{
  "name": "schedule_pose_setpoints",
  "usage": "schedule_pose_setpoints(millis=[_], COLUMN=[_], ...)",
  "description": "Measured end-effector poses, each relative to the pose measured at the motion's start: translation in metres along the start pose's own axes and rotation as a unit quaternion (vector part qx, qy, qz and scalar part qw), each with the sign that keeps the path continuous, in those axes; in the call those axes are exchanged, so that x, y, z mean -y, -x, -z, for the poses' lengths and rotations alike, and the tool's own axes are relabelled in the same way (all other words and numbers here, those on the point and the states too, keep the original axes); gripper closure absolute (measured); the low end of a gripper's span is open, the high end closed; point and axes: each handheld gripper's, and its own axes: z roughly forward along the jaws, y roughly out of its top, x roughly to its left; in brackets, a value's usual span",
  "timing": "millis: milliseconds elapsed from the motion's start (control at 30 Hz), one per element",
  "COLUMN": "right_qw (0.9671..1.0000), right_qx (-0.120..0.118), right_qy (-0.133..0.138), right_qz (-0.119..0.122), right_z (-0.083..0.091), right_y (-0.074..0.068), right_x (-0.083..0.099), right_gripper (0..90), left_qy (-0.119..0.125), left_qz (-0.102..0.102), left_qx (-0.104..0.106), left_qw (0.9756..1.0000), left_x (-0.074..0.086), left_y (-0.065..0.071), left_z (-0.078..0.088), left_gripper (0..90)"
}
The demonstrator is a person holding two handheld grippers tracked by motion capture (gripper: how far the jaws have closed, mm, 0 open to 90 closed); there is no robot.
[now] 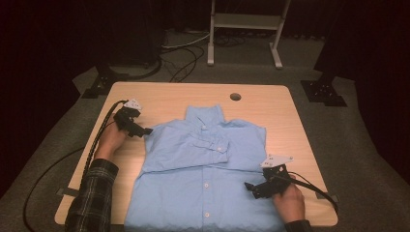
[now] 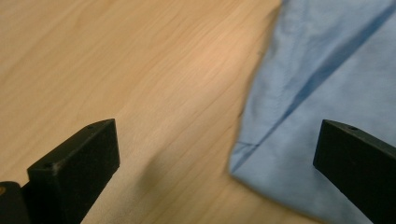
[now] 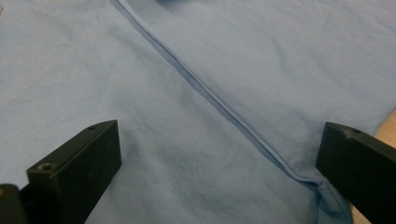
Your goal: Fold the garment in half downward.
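Blue cotton button-up shirt (image 1: 205, 174) is lying sleeves-folded on the wooden table (image 1: 159, 96); left gripper (image 1: 145, 131) and right gripper (image 1: 249, 187), jaws released, are flanking it for folding

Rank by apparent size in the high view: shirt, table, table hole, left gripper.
1. table
2. shirt
3. left gripper
4. table hole
The gripper sits above the table, nearer the camera, yet it plainly looks bigger than the hole.
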Motion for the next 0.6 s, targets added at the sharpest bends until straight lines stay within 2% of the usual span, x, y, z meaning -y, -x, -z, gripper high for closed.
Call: schedule_pose_setpoints(millis=[100,233,267,367,400,467,500,567,600], right_qw=[1.0000,1.0000,1.0000,1.0000,0.9998,0.9990,0.9990,0.9984,0.9975], right_qx=[0.000,0.000,0.000,-0.002,-0.017,-0.041,-0.041,-0.048,-0.057], right_qy=[0.000,0.001,0.000,-0.002,-0.010,-0.006,-0.006,0.018,0.030], right_qz=[0.001,0.001,0.002,0.002,0.000,-0.015,-0.015,-0.025,-0.028], right_z=[0.000,0.000,0.000,0.000,0.002,0.005,0.005,0.009,0.012], right_y=[0.000,0.000,0.000,0.001,0.004,0.011,0.011,0.021,0.032], right_x=[0.000,0.000,0.000,-0.001,-0.003,-0.008,-0.008,-0.015,-0.024], right_gripper=[0.0,0.0,0.0,0.0,0.0,0.0,0.0,0.0,0.0], left_qy=[0.010,0.021,0.032,0.031,0.031,0.031,0.031,0.031,0.032], left_qz=[0.028,0.034,0.034,0.033,0.032,0.032,0.032,0.033,0.035], left_qx=[0.010,0.004,0.004,0.004,0.004,0.004,0.004,0.003,0.002], left_qw=[0.9995,0.9992,0.9989,0.9990,0.9990,0.9990,0.9990,0.9990,0.9989], left_x=[0.011,0.013,0.015,0.015,0.015,0.015,0.015,0.015,0.015], left_y=[-0.009,-0.010,-0.010,-0.011,-0.011,-0.011,-0.011,-0.011,-0.011], left_z=[-0.006,-0.006,-0.007,-0.007,-0.007,-0.007,-0.007,-0.007,-0.007], left_gripper=[0.0,0.0,0.0,0.0,0.0,0.0,0.0,0.0,0.0])
